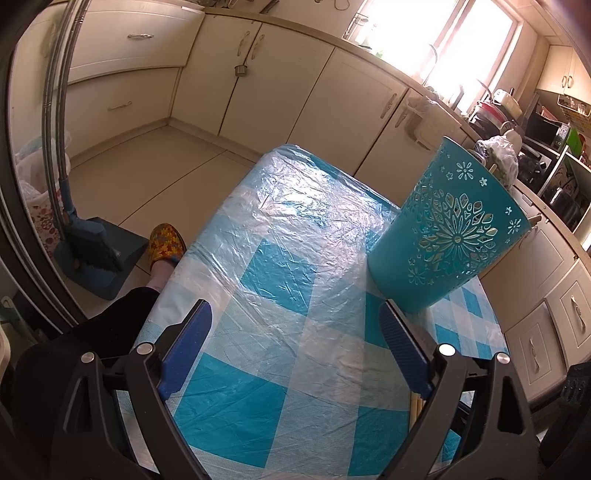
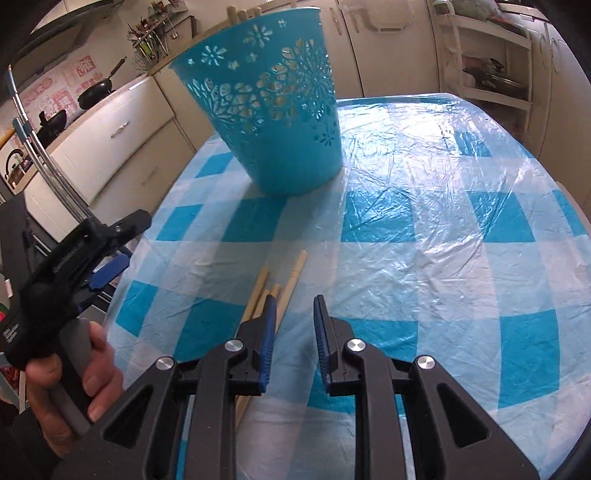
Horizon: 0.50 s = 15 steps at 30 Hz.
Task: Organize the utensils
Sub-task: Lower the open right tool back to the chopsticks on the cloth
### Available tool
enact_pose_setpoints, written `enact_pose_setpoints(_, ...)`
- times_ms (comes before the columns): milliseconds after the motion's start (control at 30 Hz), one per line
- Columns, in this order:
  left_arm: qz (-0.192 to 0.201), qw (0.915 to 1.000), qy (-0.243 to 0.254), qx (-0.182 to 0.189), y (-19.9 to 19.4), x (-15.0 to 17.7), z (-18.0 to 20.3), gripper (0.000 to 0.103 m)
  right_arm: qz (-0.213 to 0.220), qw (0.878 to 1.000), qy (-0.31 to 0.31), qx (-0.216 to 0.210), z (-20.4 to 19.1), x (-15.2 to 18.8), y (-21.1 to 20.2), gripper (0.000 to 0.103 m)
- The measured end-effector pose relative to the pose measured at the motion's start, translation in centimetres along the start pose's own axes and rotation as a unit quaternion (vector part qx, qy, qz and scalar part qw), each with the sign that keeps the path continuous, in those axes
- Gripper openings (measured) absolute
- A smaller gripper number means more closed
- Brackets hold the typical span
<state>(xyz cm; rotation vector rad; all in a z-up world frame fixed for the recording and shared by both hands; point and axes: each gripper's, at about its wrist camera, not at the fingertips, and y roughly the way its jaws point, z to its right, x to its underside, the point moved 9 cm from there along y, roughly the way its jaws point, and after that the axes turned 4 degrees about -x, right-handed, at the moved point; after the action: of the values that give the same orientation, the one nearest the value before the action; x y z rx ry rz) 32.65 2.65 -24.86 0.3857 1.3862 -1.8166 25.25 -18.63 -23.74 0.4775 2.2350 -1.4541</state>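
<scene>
A teal cut-out basket stands on the checked table, with wooden stick ends showing above its rim. It also shows at the right in the left wrist view. Several wooden chopsticks lie on the cloth just left of my right gripper, which is open a little and empty. My left gripper is wide open and empty over the table; chopstick ends show beside its right finger. The left gripper also shows in the right wrist view, held by a hand.
The table has a blue-and-white checked cloth under clear plastic. Kitchen cabinets run behind. A broom and dustpan stand on the floor at left beside a slippered foot. A shelf rack stands at the far right.
</scene>
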Motion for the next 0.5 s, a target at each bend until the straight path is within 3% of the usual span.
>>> enact_pose_setpoints(500, -0.001, 1.0, 0.001, 0.001, 0.0, 0.0, 0.0, 0.088, -0.012, 0.998, -0.045, 0.038, -0.4, -0.6, 1.5, 0.021)
